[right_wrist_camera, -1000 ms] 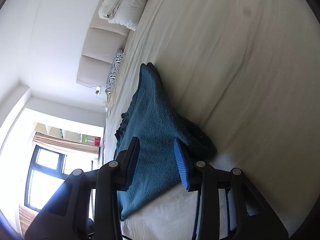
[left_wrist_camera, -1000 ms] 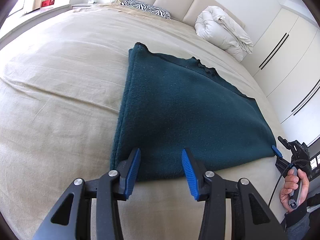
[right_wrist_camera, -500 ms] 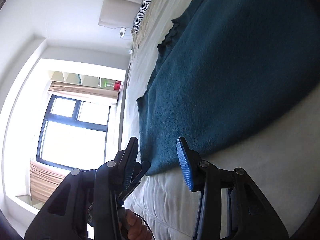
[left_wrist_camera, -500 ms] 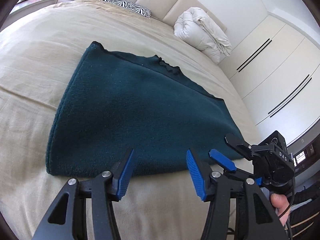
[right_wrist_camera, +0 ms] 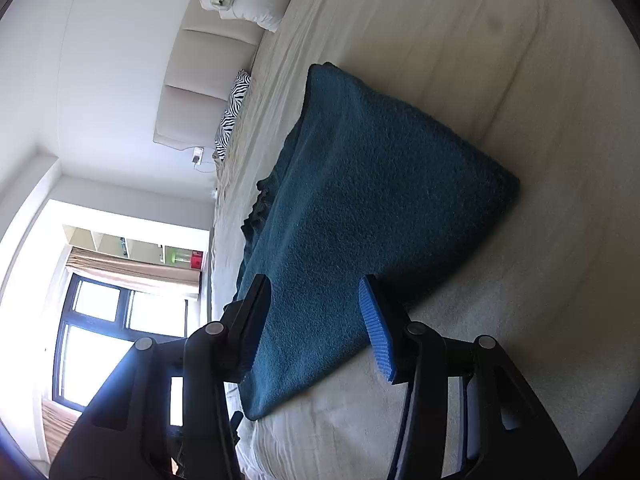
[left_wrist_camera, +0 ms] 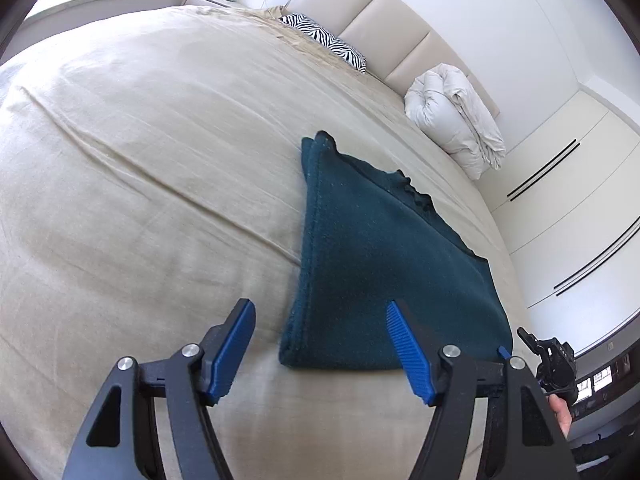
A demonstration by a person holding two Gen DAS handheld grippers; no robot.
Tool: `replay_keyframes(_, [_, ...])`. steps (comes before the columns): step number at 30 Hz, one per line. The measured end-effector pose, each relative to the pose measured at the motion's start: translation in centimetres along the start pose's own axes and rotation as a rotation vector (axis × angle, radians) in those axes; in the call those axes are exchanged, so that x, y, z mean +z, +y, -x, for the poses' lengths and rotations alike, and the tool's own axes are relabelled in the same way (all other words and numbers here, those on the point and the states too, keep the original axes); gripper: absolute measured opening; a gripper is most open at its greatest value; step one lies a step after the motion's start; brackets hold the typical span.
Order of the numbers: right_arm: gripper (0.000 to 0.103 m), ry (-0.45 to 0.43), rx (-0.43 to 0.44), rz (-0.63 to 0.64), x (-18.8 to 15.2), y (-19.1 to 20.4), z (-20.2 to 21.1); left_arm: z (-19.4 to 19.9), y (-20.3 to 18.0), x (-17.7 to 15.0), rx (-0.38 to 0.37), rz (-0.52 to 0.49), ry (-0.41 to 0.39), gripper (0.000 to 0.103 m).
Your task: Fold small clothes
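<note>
Right gripper [right_wrist_camera: 316, 320] gaping wide, empty, straddling near edge of teal cloth [right_wrist_camera: 360, 216] on bed [right_wrist_camera: 520, 80], long axis toward 11 o'clock; left gripper [left_wrist_camera: 320, 346] equally open, empty, near corner at 12 o'clock.

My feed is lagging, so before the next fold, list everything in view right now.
Fleece garment: one, dark teal, folded flat on the bed.
Bed sheet: one, beige, covers the bed.
Zebra pillow: one, black and white, by the headboard.
Duvet: one, white, bundled at the headboard.
Headboard: one, beige, padded.
Wardrobe: white, beside the bed.
Window: dark-framed.
Left gripper: open, empty.
Right gripper: open, over the garment.
</note>
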State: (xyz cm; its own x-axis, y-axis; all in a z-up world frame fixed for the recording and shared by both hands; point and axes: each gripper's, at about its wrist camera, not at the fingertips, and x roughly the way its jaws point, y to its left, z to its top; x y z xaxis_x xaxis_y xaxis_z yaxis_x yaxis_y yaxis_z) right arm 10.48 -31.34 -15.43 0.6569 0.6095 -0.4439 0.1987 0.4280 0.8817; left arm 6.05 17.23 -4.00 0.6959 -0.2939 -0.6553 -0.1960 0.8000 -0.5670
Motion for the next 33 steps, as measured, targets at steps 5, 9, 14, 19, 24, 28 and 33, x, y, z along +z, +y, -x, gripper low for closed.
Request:
replay_keyframes(5, [0.047, 0.072, 0.007, 0.121, -0.8, 3.0, 0.4, -2.3, 1.3, 2.0, -0.05, 0.063, 0.073, 0.072])
replay_keyframes(9, [0.047, 0.162, 0.066, 0.175, -2.4, 6.1, -2.8, -5.5, 1.2, 2.6, -0.137, 0.103, 0.188, 0.072])
replay_keyframes(14, [0.047, 0.241, 0.102, 0.209, -3.2, 9.2, -5.0, -8.0, 0.5, 3.4, -0.187, 0.117, 0.268, 0.072])
replay_keyframes(19, [0.047, 0.324, 0.128, 0.231, -3.8, 12.0, -7.8, -9.5, 1.5, 4.3, -0.246, 0.202, 0.313, 0.068])
replay_keyframes(24, [0.047, 0.399, 0.139, 0.25, -4.6, 14.4, -11.9, -10.0, 1.2, 4.4, -0.219, 0.175, 0.345, 0.057])
replay_keyframes(28, [0.047, 0.466, 0.124, 0.267, -5.6, 15.9, -15.4, -10.3, 2.3, 4.2, -0.233, 0.216, 0.366, 0.02])
replay_keyframes(33, [0.047, 0.536, 0.089, 0.298, -6.7, 16.6, -18.9, -9.9, 3.2, 3.9, -0.278, 0.259, 0.359, 0.017])
